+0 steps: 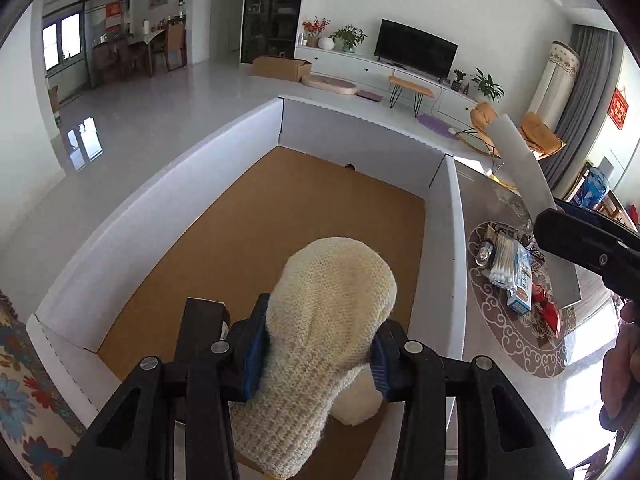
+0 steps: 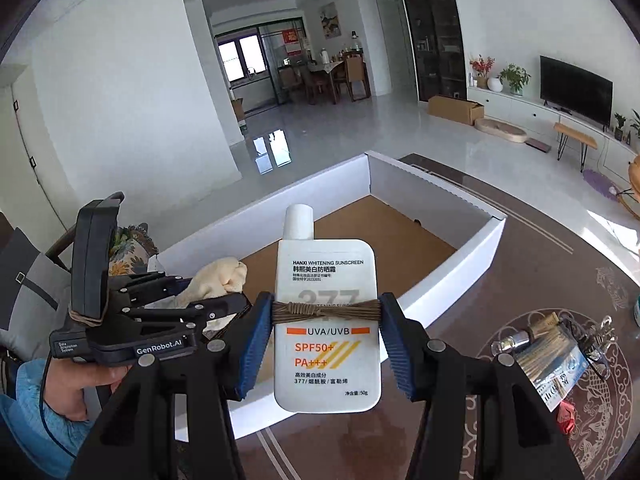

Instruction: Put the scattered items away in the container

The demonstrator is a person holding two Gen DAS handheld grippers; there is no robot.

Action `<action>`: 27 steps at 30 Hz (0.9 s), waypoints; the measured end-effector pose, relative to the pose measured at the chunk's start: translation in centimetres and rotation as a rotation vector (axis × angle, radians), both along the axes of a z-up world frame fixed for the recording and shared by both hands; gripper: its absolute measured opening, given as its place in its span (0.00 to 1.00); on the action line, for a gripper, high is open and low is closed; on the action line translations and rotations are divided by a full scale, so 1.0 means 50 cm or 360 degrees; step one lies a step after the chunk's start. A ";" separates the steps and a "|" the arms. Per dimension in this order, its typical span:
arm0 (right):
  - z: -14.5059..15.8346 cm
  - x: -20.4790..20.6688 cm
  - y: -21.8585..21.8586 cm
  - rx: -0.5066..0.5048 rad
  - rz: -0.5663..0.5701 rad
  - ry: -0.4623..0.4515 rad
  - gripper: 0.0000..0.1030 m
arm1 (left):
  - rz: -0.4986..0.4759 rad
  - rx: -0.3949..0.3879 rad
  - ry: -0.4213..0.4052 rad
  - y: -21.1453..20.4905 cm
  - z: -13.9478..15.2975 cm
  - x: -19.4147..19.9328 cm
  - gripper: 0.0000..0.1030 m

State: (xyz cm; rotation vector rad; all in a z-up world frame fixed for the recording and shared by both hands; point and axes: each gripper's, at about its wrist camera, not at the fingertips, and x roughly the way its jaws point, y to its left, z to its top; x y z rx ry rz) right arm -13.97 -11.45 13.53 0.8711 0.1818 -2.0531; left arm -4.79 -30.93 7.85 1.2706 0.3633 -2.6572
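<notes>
Left gripper [image 1: 320,344]: pinching cream knitted glove [image 1: 332,300] over white box [image 1: 160,200]. Right gripper [image 2: 326,336]: clamping sunscreen bottle [image 2: 326,360]; box at 12 o'clock.

left hand-held gripper [image 1: 320,354] clamped shut, right hand-held gripper [image 2: 326,340] clamped shut

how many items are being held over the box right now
2. A knit glove in the left gripper, above the box; a sunscreen bottle in the right gripper, near the box's front wall. Nothing visible inside the box yet.
</notes>
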 end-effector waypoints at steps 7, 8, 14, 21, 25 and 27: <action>-0.096 -0.055 -0.181 0.0198 0.0022 -0.0062 0.52 | 0.0043 0.0034 -0.0105 -0.030 -0.050 -0.020 0.43; -0.109 -0.058 -0.195 0.0226 0.0021 -0.0063 0.52 | 0.0047 0.0034 -0.0113 -0.033 -0.055 -0.021 0.44; -0.154 -0.070 -0.228 0.0276 0.0004 -0.0072 0.91 | 0.0110 -0.0067 -0.0126 -0.032 -0.071 -0.021 0.76; -0.114 -0.031 -0.121 0.0151 -0.0124 0.0073 0.91 | 0.0103 -0.0217 0.0089 0.058 0.000 0.025 0.76; -0.104 0.008 0.064 -0.0028 -0.0312 0.0116 1.00 | -0.0140 -0.0356 0.0225 0.218 0.047 0.066 0.79; -0.112 0.026 0.182 -0.0064 -0.0479 0.0124 1.00 | -0.0270 -0.0323 0.0296 0.302 0.060 0.083 0.89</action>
